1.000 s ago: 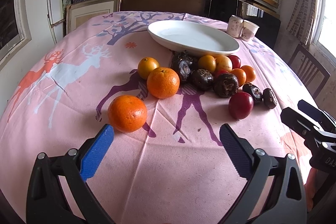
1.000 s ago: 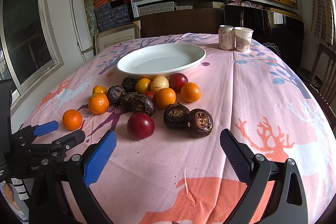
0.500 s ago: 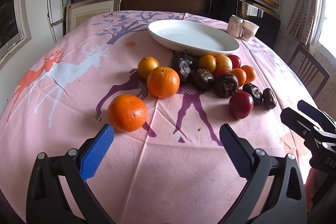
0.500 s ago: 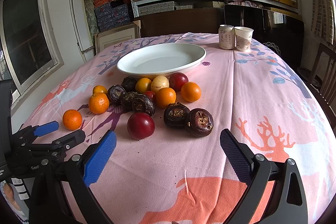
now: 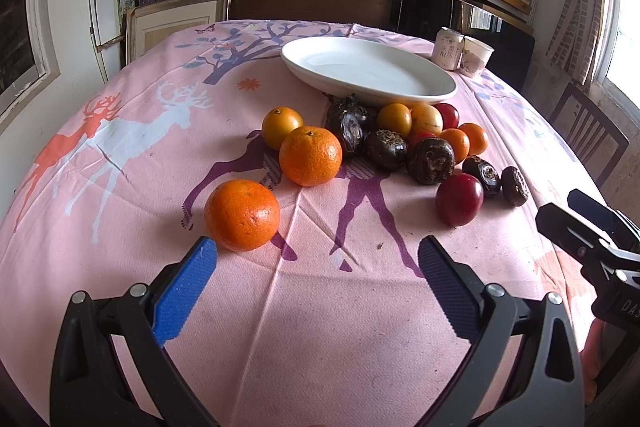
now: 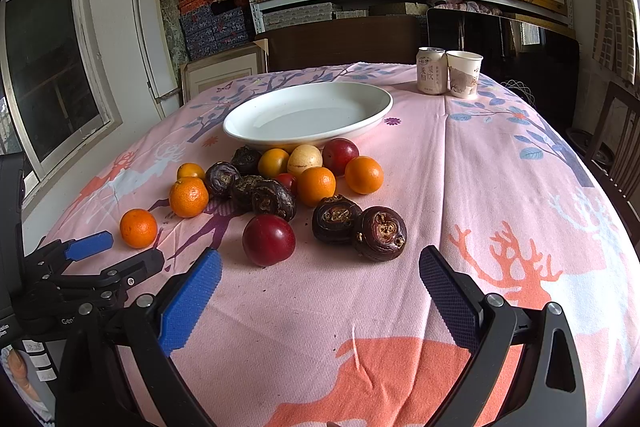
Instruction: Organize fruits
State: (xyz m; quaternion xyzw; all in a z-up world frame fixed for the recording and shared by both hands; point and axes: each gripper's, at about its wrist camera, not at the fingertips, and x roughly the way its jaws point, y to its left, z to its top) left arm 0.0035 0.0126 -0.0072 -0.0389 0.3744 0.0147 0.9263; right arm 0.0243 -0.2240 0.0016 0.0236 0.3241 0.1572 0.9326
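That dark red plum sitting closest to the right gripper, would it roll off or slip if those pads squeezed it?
The dark red plum looks round and lies loose on the tablecloth, so a nudge would probably roll it. Its skin shines, so it may slip a little, though the ribbed pads should help. It looks firm, but a hard squeeze could bruise it.

Loose fruit lies on the pink cloth-covered surface [image 6: 500, 187] just in front of an empty white oval plate [image 6: 308, 115]. Oranges [image 5: 241, 215], yellow fruits [image 5: 281, 122], red plums [image 6: 268, 240] and dark brown wrinkled fruits [image 6: 379, 233] cluster together. One orange sits slightly apart, nearest.
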